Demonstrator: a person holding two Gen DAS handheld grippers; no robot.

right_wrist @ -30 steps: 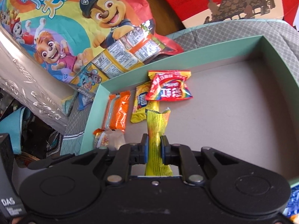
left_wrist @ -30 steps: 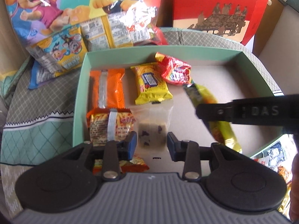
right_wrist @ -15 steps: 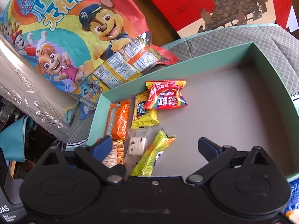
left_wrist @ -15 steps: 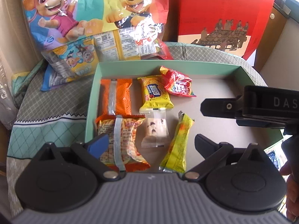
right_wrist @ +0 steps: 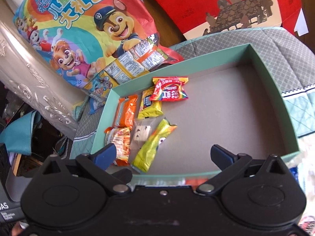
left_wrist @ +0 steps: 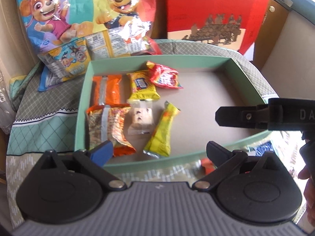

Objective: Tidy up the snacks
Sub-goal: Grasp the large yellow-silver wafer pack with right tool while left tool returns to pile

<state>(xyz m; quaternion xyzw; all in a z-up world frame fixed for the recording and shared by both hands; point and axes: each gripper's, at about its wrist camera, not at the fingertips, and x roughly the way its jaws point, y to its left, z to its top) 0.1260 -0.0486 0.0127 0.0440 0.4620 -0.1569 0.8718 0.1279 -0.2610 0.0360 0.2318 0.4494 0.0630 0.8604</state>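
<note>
A green shallow box (left_wrist: 250, 82) (right_wrist: 273, 82) holds several snacks on its left side: an orange pack (left_wrist: 107, 88), a yellow pack (left_wrist: 142, 85), a red Skittles bag (left_wrist: 164, 76) (right_wrist: 169, 91), an orange noodle-snack pack (left_wrist: 107, 124), a clear-wrapped nougat (left_wrist: 140, 118) (right_wrist: 140, 134) and a long yellow-green packet (left_wrist: 162, 129) (right_wrist: 152, 145). My left gripper (left_wrist: 158, 150) is open and empty above the box's near edge. My right gripper (right_wrist: 162, 154) is open and empty, just behind the yellow-green packet; its finger (left_wrist: 242, 116) shows at the right of the left wrist view.
A big Paw Patrol snack bag (left_wrist: 82, 17) (right_wrist: 84, 33) lies behind the box with small packs (left_wrist: 67, 61) spilling out. A red gift box (left_wrist: 214, 11) stands at the back right. More wrapped snacks (left_wrist: 261, 149) lie near the box's front right corner. A patterned cloth (left_wrist: 39, 118) covers the surface.
My right gripper opened and let the yellow-green packet down in the box. My left gripper opened, releasing the nougat. Both grippers pulled back toward the box's near edge.
</note>
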